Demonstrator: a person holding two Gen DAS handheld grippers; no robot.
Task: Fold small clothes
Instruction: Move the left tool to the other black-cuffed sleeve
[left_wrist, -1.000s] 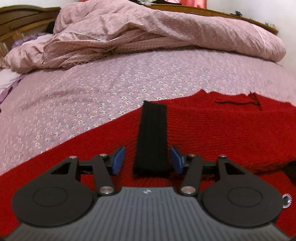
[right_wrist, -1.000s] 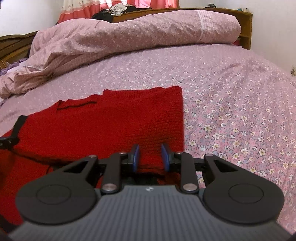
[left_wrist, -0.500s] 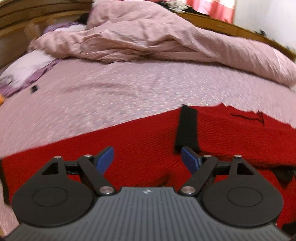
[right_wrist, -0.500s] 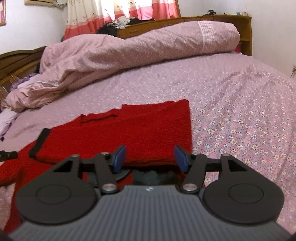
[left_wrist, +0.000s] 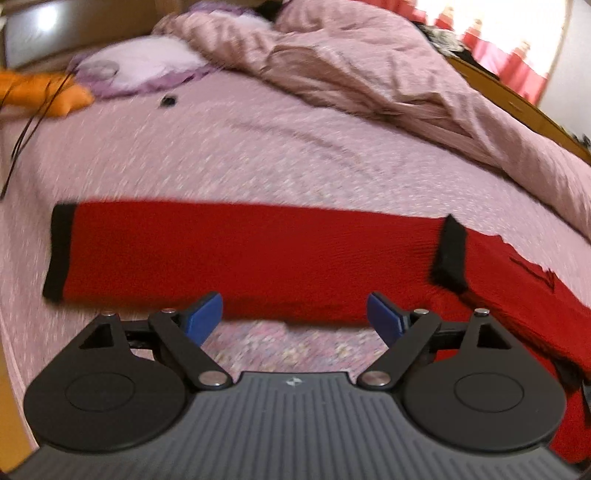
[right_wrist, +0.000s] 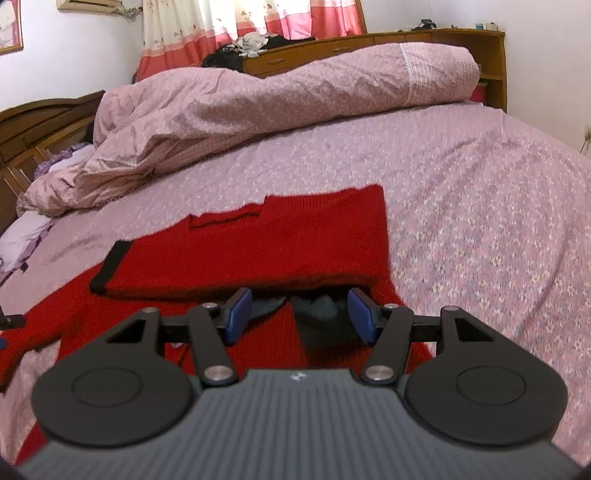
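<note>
Holding nothing: your left gripper (left_wrist: 294, 314) and right gripper (right_wrist: 300, 314) both spread wide. Red knitted sweater with black cuffs (right_wrist: 280, 251) lies partly folded on pink floral bedsheet (right_wrist: 480, 221), one sleeve (left_wrist: 221, 258) outstretched.

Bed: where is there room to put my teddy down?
Bare sheet lies right of the red sweater, below the rumpled quilt. Another strip lies between sweater sleeve and pillow. The sweater's own patch is crowded.
</note>
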